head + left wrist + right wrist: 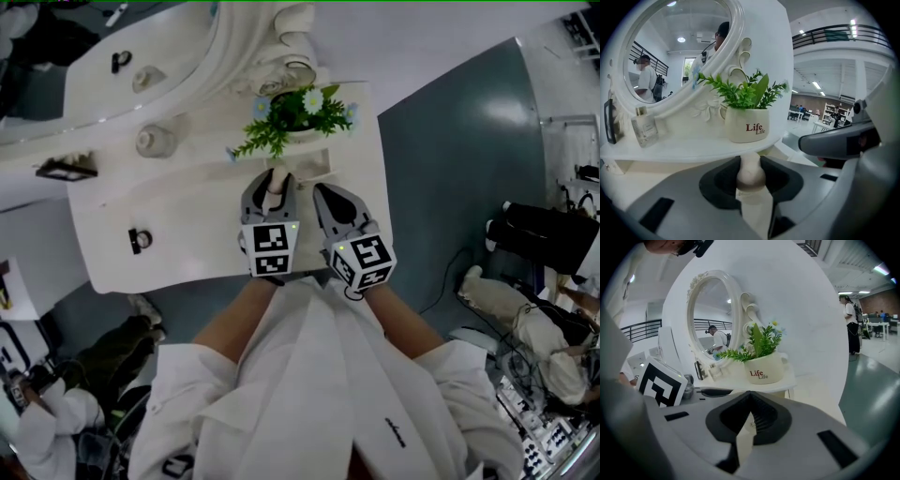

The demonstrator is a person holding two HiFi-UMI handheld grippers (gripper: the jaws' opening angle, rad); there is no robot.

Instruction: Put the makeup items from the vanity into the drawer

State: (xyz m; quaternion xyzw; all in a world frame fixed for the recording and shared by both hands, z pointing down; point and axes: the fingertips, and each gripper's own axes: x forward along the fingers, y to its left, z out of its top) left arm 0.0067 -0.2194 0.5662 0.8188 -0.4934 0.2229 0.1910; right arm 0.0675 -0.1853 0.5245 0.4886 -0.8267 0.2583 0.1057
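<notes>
My left gripper [273, 180] hangs over the white vanity top [178, 220], shut on a small beige makeup item with a rounded top [275, 187]. In the left gripper view that beige item [751, 177] stands upright between the dark pads, just in front of the raised shelf. My right gripper [325, 194] is right beside it, shut, with nothing between its jaws; its tips [749, 397] meet in the right gripper view. A black round item [141, 240] lies on the vanity's left part.
A white pot with a green plant [298, 112] stands on the shelf just beyond both grippers. A perfume bottle [644, 127] and a glass jar [155, 141] sit by the oval mirror [670, 51]. People stand on the floor at lower left and at right.
</notes>
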